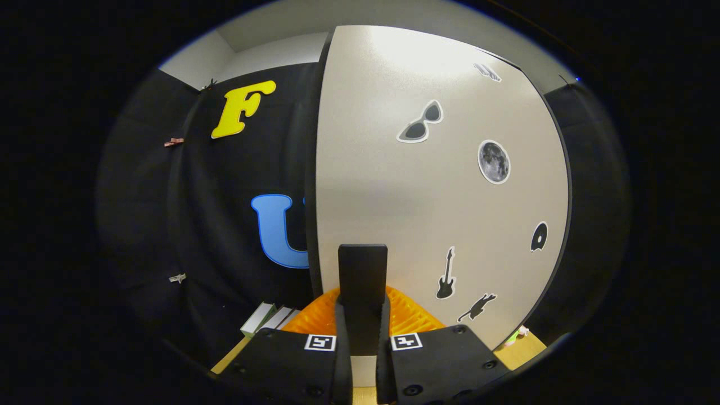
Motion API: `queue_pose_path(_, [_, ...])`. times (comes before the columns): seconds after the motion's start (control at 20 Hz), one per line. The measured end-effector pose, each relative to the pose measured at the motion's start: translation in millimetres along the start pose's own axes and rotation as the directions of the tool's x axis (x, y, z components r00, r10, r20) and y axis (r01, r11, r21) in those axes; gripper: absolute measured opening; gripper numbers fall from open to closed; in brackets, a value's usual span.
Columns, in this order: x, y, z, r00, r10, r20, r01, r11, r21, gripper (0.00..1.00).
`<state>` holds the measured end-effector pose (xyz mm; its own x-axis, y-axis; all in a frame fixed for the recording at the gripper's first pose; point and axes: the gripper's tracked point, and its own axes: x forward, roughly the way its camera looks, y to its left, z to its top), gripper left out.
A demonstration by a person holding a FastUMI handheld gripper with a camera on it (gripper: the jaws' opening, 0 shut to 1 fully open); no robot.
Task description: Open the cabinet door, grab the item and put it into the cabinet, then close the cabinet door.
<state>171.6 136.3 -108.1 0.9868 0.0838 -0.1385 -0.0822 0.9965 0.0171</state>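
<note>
Gripper view: one gripper (363, 337), its two fingers clamped on one upright dark handle (363, 287) that stands between them; the handle's long axis runs vertical and its top rises clear above the fingertips. One cabinet door (427, 185), pale and matte, stands directly ahead and just beyond the handle, its near edge (314, 185) a dark vertical strip to the left of the fingers. The door's face is turned toward the camera; whether it is ajar or flush cannot be told. Six stickers counted on the door: one pair of sunglasses (421, 122), one moon (494, 162), one disc (539, 237), one guitar (446, 274), one animal figure (476, 307), and one striped mark (487, 72) near the top. One orange ribbed item (408, 315) lies behind the handle at the door's foot, partly hidden by the fingers and handle, so its shape and heading cannot be judged. Two pale box-like objects (269, 318) lie side by side to the left of the orange item, on a wooden surface (520, 351) that shows at both sides of the gripper. A small green-and-pink object (516, 335) sits at the door's lower right corner, too small to identify. Three clips (174, 142) counted on the black cloth wall (225, 225) to the left of the door.
</note>
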Motion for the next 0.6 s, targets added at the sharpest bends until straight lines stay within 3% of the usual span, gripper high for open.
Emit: queue_pose_path(0.6, [-61.9, -14.3, 1.3, 0.991, 0.131, -0.022, -0.13, 0.991, 0.018, 0.2])
